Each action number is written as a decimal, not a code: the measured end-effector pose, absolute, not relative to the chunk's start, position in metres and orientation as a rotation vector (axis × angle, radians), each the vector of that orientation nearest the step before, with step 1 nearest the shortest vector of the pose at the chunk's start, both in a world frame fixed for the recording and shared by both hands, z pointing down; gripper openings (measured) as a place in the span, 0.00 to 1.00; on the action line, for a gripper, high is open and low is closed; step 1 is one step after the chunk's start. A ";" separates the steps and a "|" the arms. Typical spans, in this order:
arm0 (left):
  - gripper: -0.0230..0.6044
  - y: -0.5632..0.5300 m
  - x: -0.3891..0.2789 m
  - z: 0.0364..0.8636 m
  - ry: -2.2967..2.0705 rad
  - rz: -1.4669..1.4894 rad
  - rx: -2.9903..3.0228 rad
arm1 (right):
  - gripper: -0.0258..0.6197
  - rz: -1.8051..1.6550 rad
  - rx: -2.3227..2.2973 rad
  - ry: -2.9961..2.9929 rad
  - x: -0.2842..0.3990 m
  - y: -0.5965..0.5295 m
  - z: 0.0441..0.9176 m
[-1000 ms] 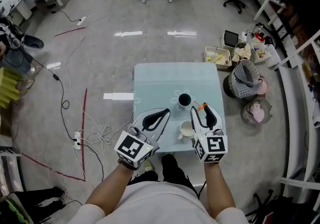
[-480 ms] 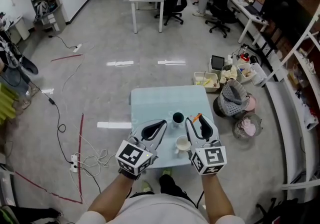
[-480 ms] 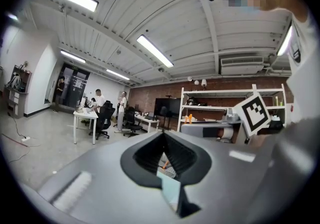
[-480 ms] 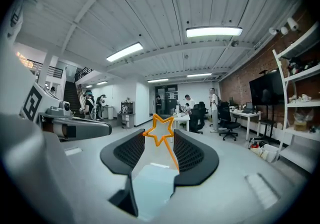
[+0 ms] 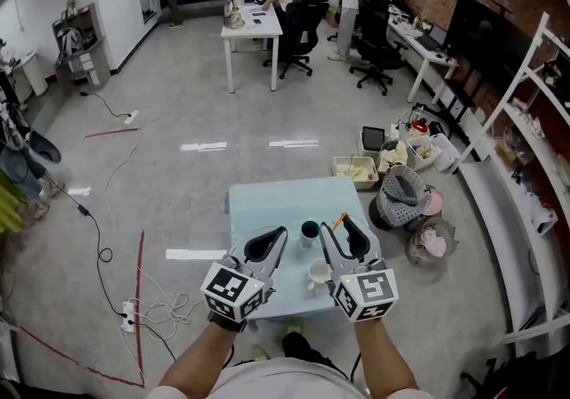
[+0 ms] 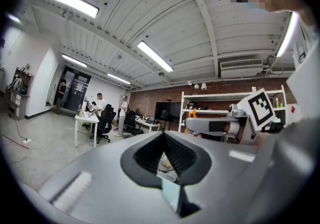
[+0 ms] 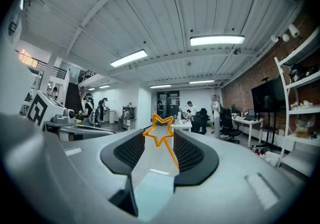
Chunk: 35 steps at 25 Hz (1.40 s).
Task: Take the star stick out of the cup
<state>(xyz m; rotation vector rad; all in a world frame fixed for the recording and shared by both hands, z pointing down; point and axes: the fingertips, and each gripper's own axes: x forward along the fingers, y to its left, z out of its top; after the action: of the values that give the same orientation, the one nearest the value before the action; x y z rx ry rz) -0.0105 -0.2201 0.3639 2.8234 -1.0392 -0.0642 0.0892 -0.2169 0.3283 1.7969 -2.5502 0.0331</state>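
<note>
Right tongs (image 7: 159,134): jaws wide apart, closed on the star stick (image 7: 170,157). The orange star head sits between the two jaw tips, and the thin stick slants down along the inner pad of the right jaw. The tongs point out level across the room.

Head view: the stick shows as a short orange mark at the far end of the right tongs, over the right part of the pale blue counter (image 5: 267,201). It is in neither cup.

Dark cup (image 5: 309,230): stands on the counter between the two tongs, just left of the right tongs' tips.

White cup (image 5: 319,273): nearer, at the near edge of the counter, just beside the right tongs' body.

Left tongs (image 6: 163,135): jaw tips meet, nothing between them. They are held to the left of both cups.
</note>
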 end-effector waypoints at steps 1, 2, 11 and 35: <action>0.05 -0.219 -0.011 0.361 -1.041 -0.068 2.827 | 0.33 0.022 1.800 -2.553 0.088 -0.215 0.324; 0.04 -0.218 -0.013 0.357 -1.044 -0.072 2.830 | 0.33 0.012 1.804 -2.556 0.088 -0.213 0.319; 0.05 -0.209 -0.020 0.340 -1.055 -0.094 2.851 | 0.33 -0.029 1.828 -2.564 0.086 -0.202 0.302; 0.05 -0.210 -0.016 0.345 -1.058 -0.097 2.850 | 0.33 -0.035 1.829 -2.568 0.089 -0.205 0.307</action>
<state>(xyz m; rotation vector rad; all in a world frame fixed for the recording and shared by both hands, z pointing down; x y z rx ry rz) -0.0155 -0.2098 0.3450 2.8496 -1.0580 -0.0974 0.0885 -0.2053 0.3073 1.8292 -2.5679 -0.0354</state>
